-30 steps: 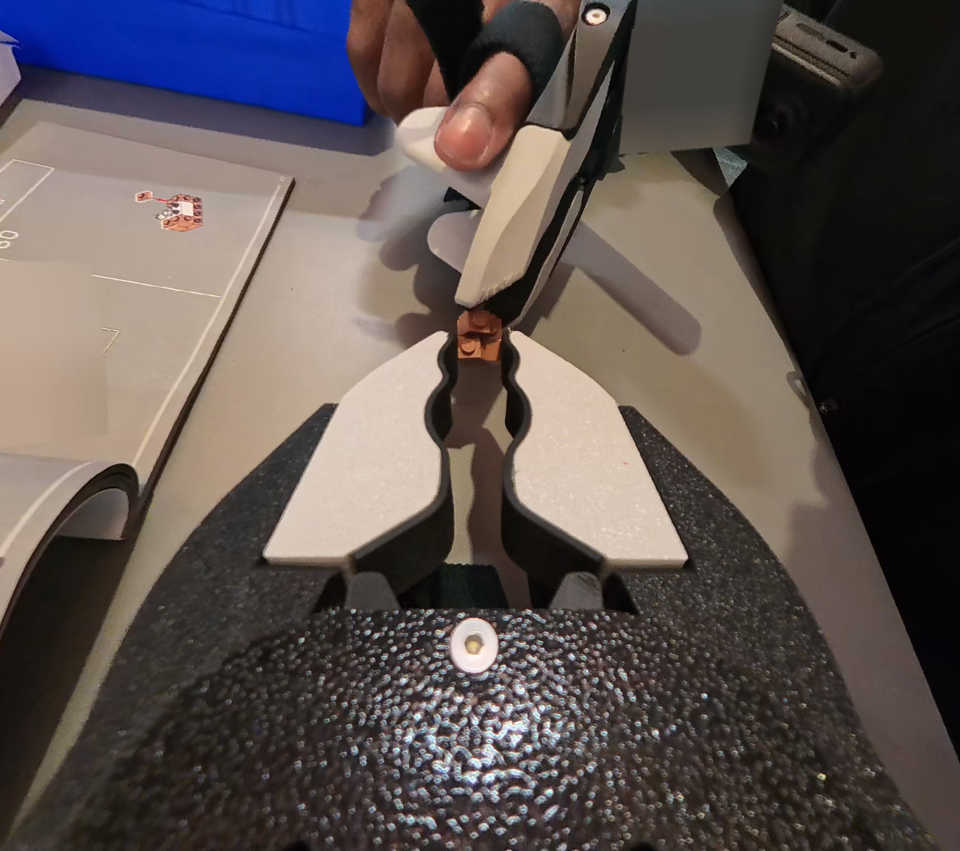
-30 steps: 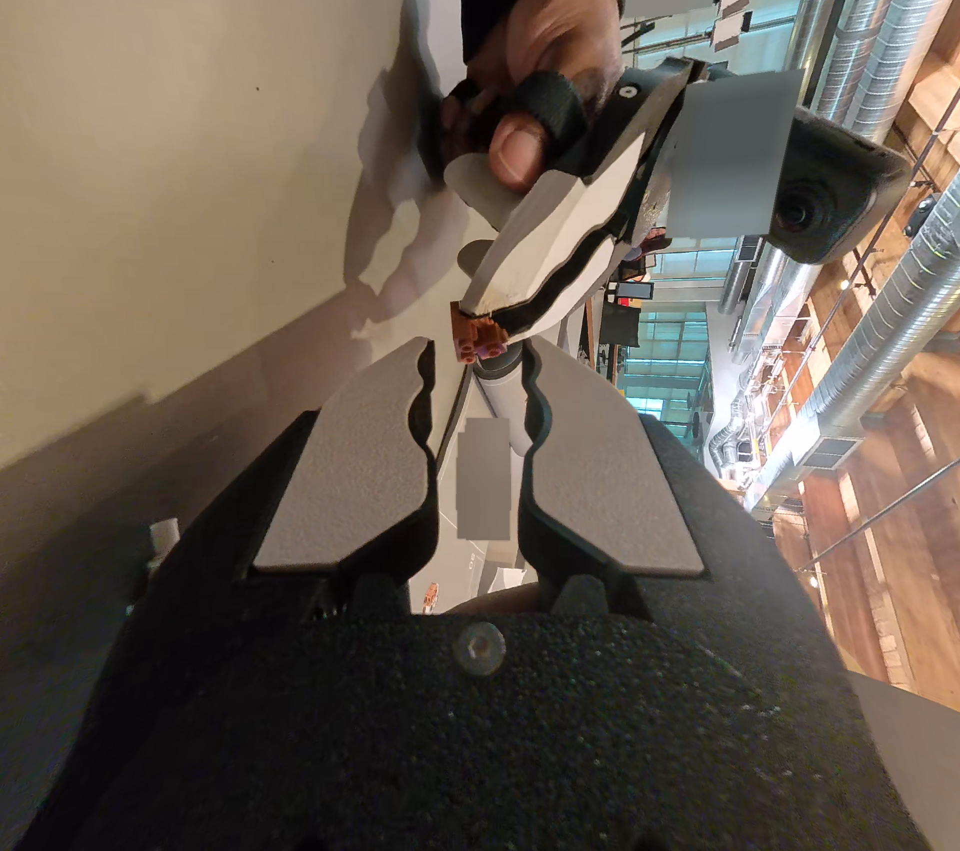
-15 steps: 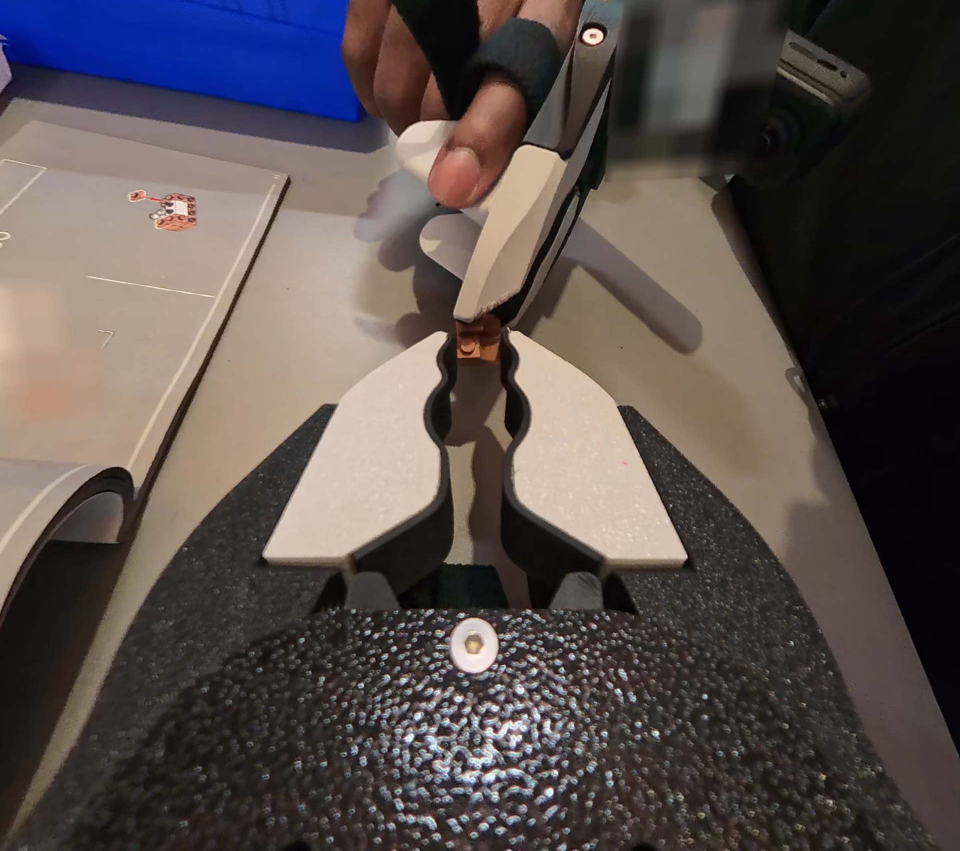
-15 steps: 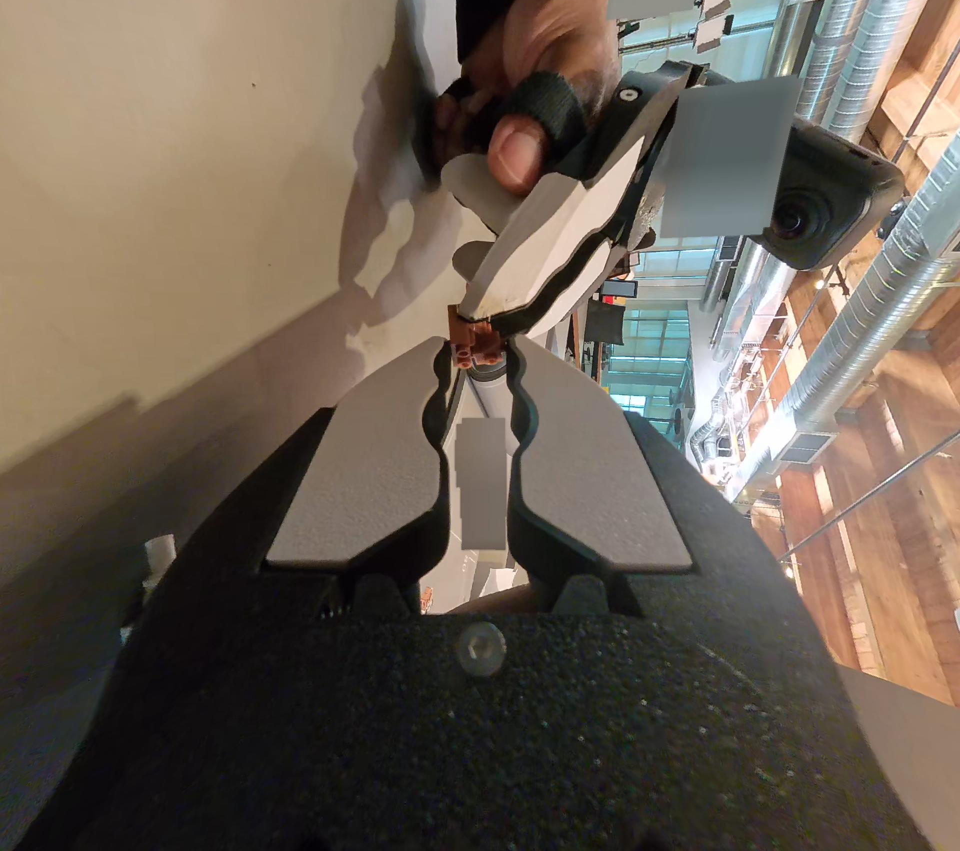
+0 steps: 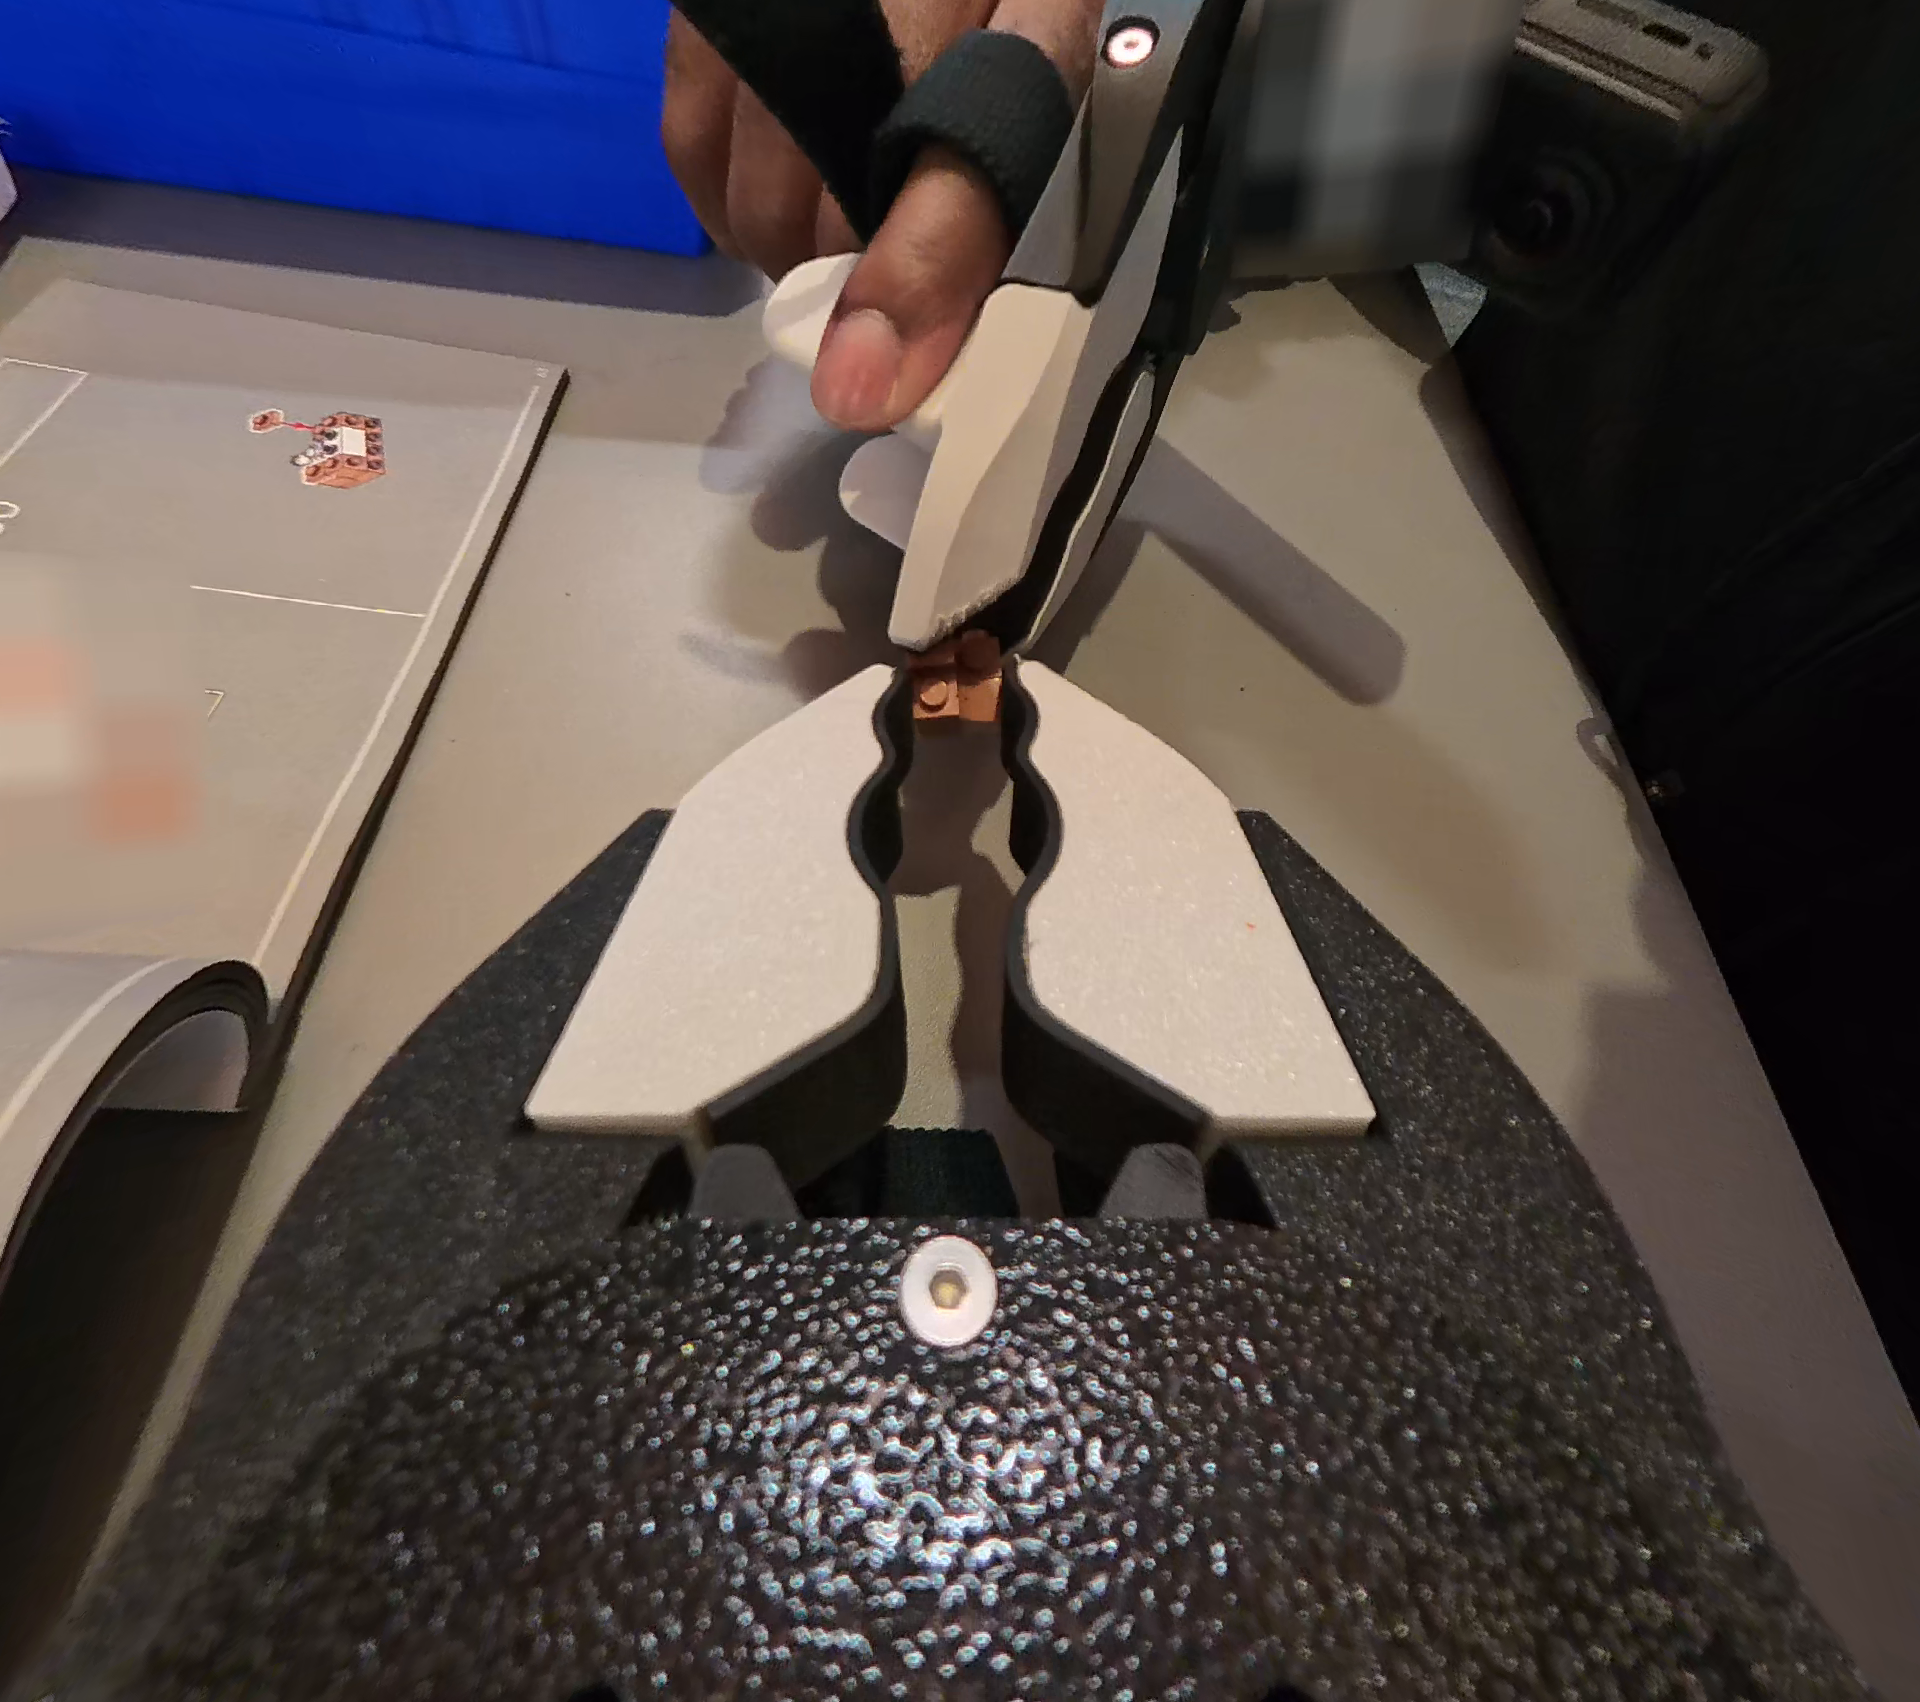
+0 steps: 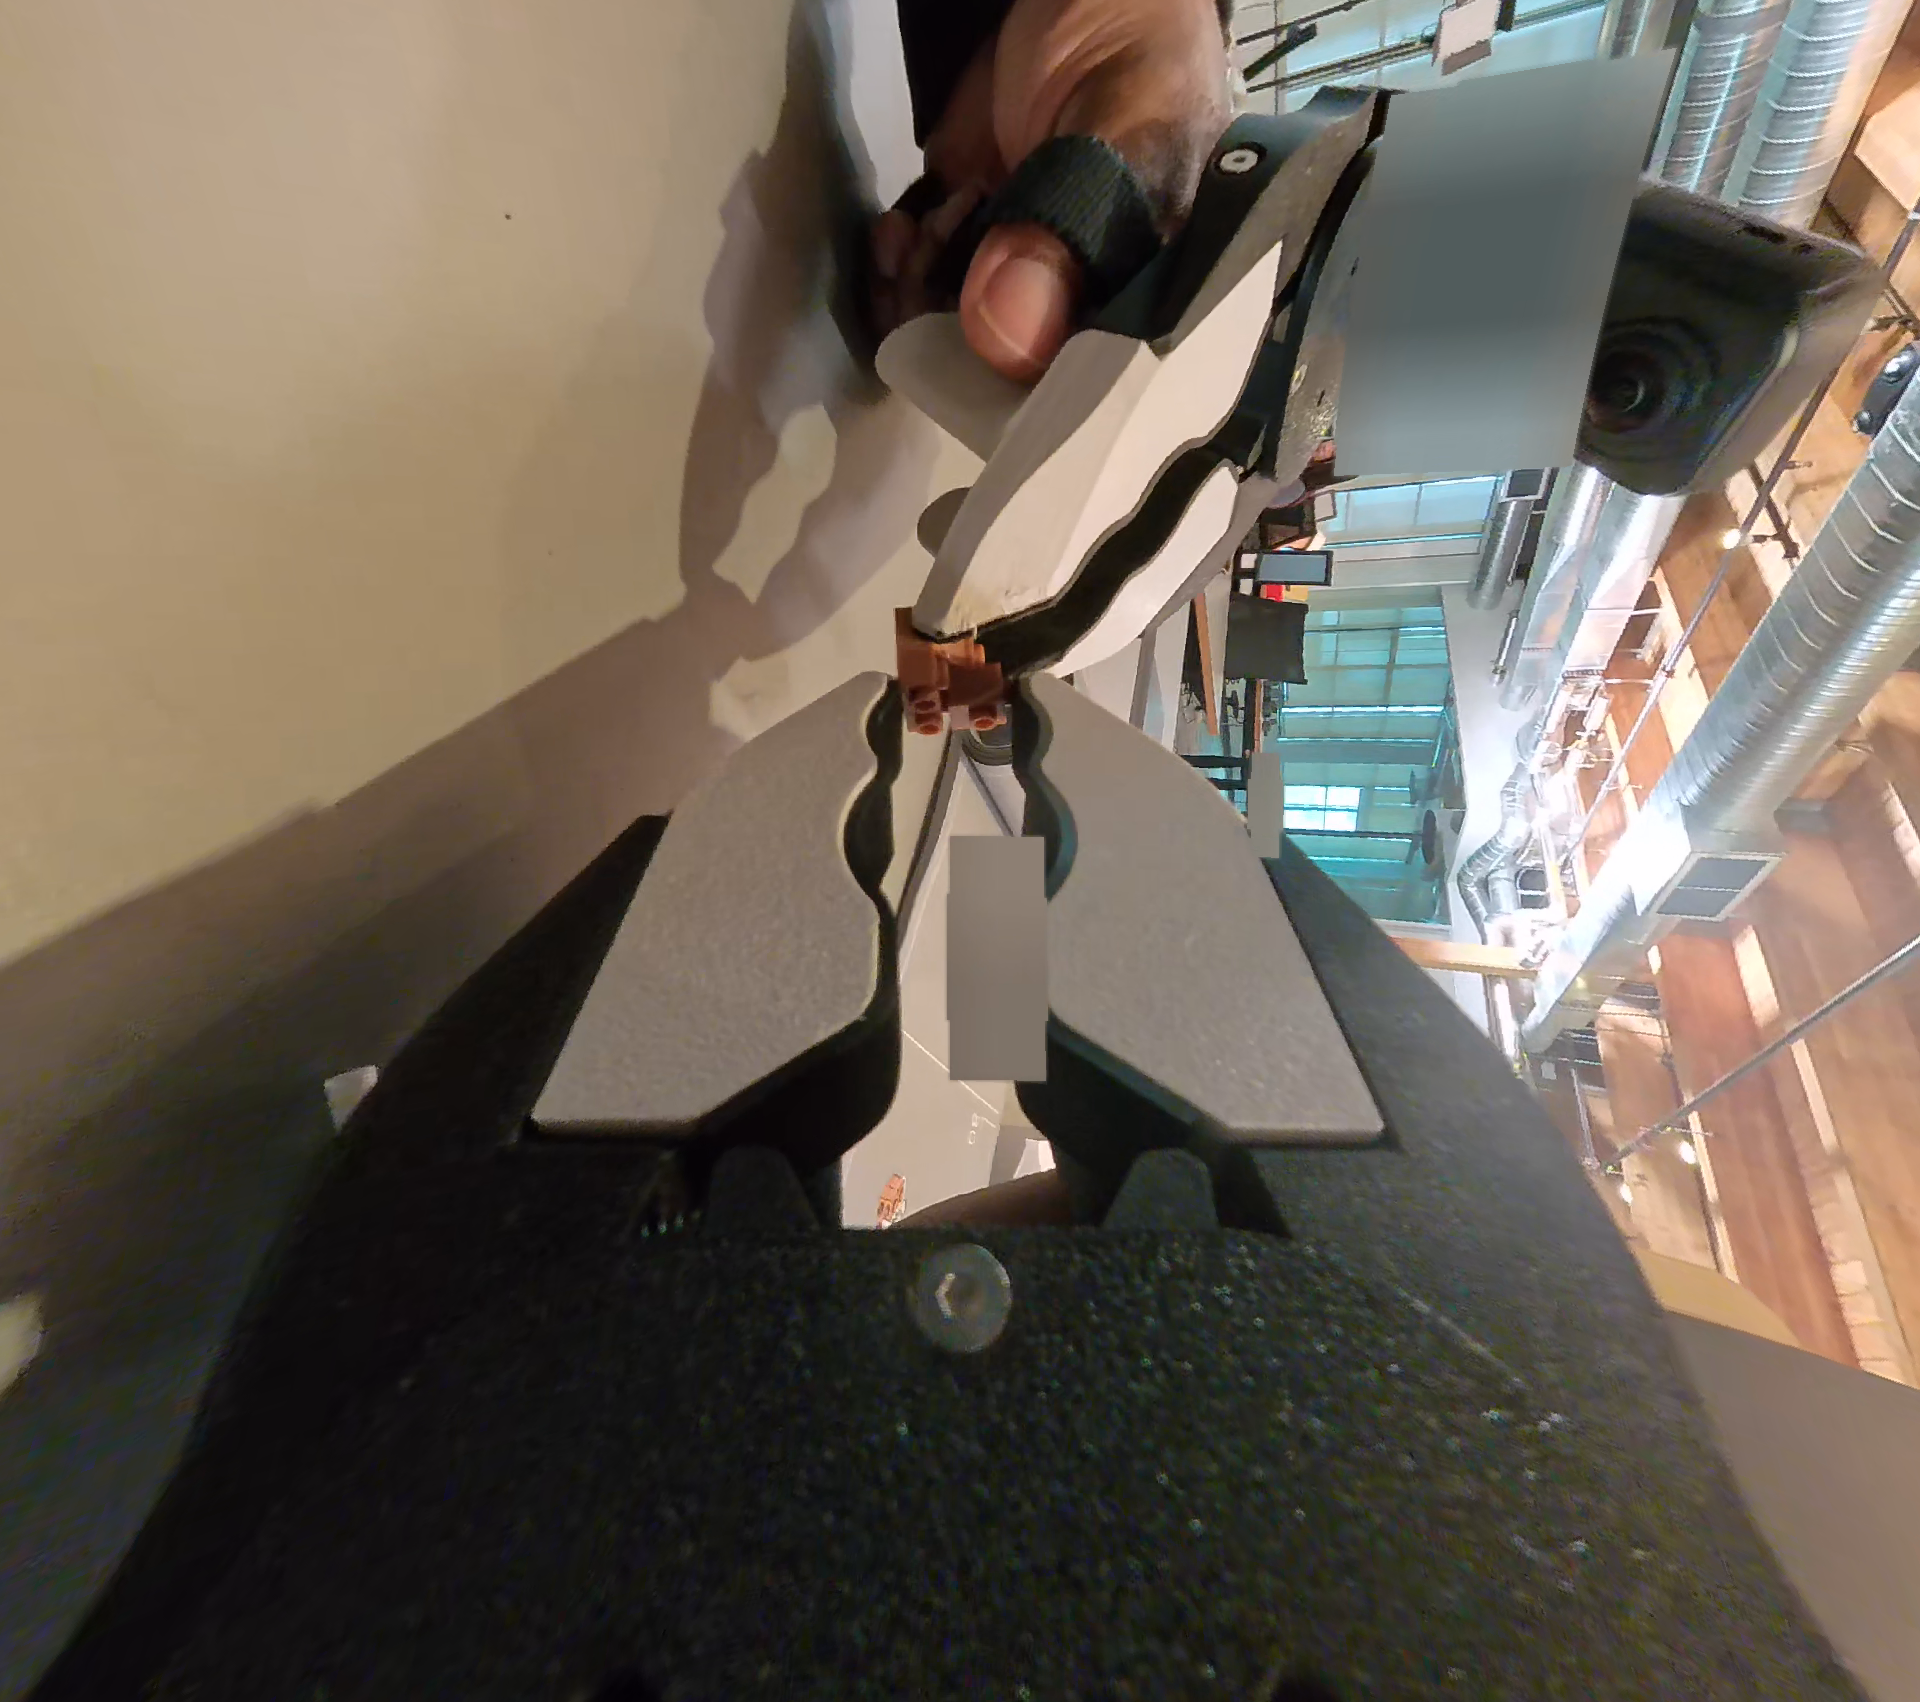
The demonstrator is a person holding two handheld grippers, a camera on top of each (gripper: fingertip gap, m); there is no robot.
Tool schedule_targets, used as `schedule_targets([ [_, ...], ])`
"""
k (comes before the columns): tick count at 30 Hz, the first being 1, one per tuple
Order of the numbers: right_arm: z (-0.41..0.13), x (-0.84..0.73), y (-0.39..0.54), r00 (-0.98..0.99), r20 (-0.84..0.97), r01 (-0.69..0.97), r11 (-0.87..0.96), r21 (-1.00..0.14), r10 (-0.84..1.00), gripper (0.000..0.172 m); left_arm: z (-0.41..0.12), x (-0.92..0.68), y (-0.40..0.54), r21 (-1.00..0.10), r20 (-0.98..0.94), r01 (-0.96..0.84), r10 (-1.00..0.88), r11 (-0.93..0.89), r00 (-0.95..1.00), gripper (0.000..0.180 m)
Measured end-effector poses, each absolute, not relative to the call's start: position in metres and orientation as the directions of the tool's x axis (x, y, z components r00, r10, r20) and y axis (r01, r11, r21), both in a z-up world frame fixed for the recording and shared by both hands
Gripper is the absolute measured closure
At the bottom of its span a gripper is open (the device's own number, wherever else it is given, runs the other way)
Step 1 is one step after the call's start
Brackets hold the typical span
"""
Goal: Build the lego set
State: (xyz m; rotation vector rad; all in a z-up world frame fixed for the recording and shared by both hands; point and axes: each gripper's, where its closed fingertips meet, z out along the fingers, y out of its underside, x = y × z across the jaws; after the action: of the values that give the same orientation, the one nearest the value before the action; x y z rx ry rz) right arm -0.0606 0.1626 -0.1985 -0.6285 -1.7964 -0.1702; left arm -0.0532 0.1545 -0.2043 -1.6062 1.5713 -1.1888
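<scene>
Both grippers, left gripper (image 5: 956, 696) and right gripper (image 6: 951, 707), pinch one brown brick cluster (image 5: 954, 702) above the bench (image 5: 1299, 613), beside a booklet (image 5: 260, 561).

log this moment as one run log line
left gripper: shut on brown brick cluster | right gripper: shut on same cluster, tip to tip | above grey table | booklet left
</scene>
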Motion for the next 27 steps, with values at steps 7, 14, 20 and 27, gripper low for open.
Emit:
schedule_targets([
  [7,-0.1982,-0.0598,0.1620,-0.203,0.918,0.504,0.840,-0.200,0.340,0.153,-0.2043,-0.0528,0.1538,-0.884,0.191,-0.449,-0.976,-0.126,-0.102,0.164],
  [14,-0.1985,-0.0592,0.1610,-0.212,0.907,0.516,0.830,-0.213,0.364,0.154,-0.2038,-0.0518,0.1529,-0.886,0.189,-0.447,-0.977,-0.125,-0.103,0.164],
  [20,-0.1968,-0.0586,0.1611,-0.211,0.899,0.534,0.815,-0.223,0.384,0.154,-0.2015,-0.0513,0.1527,-0.892,0.193,-0.433,-0.976,-0.129,-0.106,0.164],
  [27,-0.1918,-0.0576,0.1680,-0.157,0.906,0.545,0.800,-0.252,0.393,0.154,-0.1976,-0.0528,0.1584,-0.887,0.272,-0.407,-0.959,-0.218,-0.080,0.163],
])
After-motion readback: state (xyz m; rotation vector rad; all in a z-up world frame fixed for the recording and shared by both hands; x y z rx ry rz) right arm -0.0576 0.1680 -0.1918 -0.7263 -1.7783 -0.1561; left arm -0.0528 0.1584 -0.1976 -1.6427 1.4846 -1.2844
